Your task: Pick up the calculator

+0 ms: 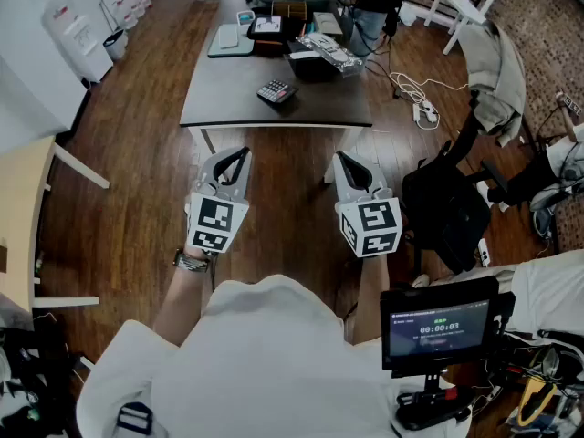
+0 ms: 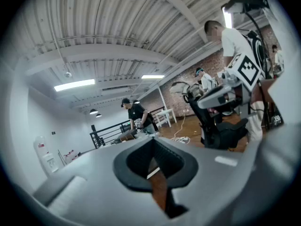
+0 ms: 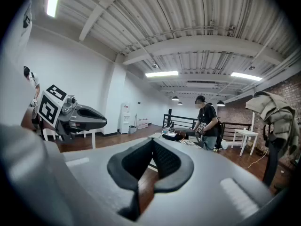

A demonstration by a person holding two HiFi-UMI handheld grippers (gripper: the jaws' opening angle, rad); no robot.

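A: Where is the calculator relative to the 2 grippers?

B: It's on the dark table, near the front edge, ahead of both grippers and well apart from them. The calculator lies askew to that edge. It's too small to tell its long axis.

A: Which hand is nearer?

B: I'd judge the left gripper, since the calculator sits closer to its line than to that of the right gripper. Both pairs of jaws are clenched tip to tip on nothing.

A: Do the views differ?

B: Only the head view shows the calculator. The 2 gripper views show the closed jaws up close, and the calculator can't be made out beyond them.
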